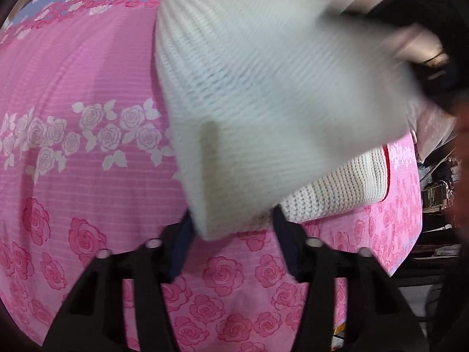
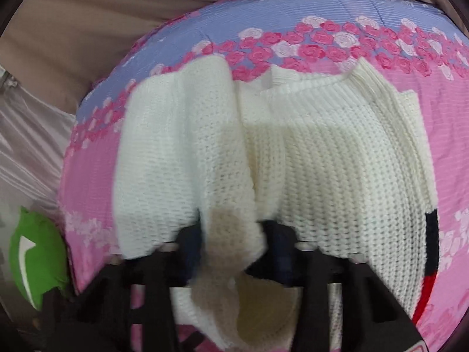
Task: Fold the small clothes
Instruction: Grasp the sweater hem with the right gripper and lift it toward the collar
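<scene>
A small white knitted sweater (image 2: 322,158) lies on a pink rose-print bedsheet (image 2: 457,152), neck opening at the far side. Its hem has a black and red stripe (image 2: 431,252). My right gripper (image 2: 234,234) is shut on a bunched fold of the sweater's left side, lifted off the sheet. In the left wrist view my left gripper (image 1: 231,223) is shut on a corner of the sweater (image 1: 263,102), which hangs raised and motion-blurred in front of the camera. The rest of the sweater (image 1: 337,193) lies flat behind it.
The pink sheet (image 1: 88,152) has a lilac band at its far edge (image 2: 263,8). A beige curtain (image 2: 88,29) hangs behind the bed. A green cushion (image 2: 32,252) sits at the left, off the bed's edge. Dark clutter (image 1: 439,193) lies to the right.
</scene>
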Tool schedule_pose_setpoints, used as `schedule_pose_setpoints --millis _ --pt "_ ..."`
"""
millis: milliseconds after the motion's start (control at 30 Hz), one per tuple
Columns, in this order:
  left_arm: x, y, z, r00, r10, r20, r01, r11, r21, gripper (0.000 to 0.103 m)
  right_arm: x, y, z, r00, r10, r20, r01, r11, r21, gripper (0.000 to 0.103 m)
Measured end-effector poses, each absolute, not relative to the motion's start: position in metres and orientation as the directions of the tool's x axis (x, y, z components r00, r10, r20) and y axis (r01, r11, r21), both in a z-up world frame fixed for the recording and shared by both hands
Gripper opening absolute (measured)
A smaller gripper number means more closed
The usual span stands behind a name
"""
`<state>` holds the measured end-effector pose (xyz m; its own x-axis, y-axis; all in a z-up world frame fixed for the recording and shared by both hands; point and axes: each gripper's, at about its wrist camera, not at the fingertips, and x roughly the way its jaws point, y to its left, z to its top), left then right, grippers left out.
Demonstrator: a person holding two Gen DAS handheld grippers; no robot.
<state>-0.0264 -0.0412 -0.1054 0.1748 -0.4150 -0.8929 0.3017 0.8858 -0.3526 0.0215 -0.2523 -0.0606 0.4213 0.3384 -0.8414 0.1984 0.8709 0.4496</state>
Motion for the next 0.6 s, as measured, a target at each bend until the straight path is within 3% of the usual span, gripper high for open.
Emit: schedule_pose_setpoints --millis 33,100,200,267,400,500,600 --pt "-0.025 -0.041 -0.106 0.167 -0.415 -0.894 0.298 0.886 -0.355 0.031 0.018 -0.255 -0.039 0.471 0.387 -0.793 0.170 0.842 0.512 0.021" --pt "-0.024 -0.040 -0.106 0.155 -0.437 -0.886 0.280 0.880 -0.385 0.030 0.005 -0.263 0.003 0.554 0.432 -0.712 0.109 0.810 0.576 0.020" --pt "-0.023 -0.048 -0.103 0.153 -0.439 -0.885 0.297 0.875 -0.382 0.023 -0.029 -0.289 0.049 0.660 0.352 -0.664 0.085 0.842 0.532 0.020" --pt "-0.024 -0.056 -0.108 0.134 -0.431 -0.892 0.307 0.874 -0.377 0.021 -0.049 -0.319 0.026 0.644 0.254 -0.722 0.190 0.861 0.472 0.020" --pt "-0.026 -0.065 -0.109 0.136 -0.406 -0.904 0.310 0.884 -0.351 0.019 -0.065 -0.373 -0.099 0.410 0.189 -0.892 0.451 0.808 0.379 0.020" --pt "-0.028 -0.067 -0.104 0.142 -0.416 -0.898 0.300 0.883 -0.361 0.018 -0.075 -0.376 -0.107 0.483 0.242 -0.842 0.453 0.753 0.477 0.022" --pt "-0.031 -0.067 -0.093 0.177 -0.448 -0.876 0.315 0.869 -0.380 0.018 -0.071 -0.368 -0.100 0.476 0.213 -0.853 0.429 0.791 0.437 0.025"
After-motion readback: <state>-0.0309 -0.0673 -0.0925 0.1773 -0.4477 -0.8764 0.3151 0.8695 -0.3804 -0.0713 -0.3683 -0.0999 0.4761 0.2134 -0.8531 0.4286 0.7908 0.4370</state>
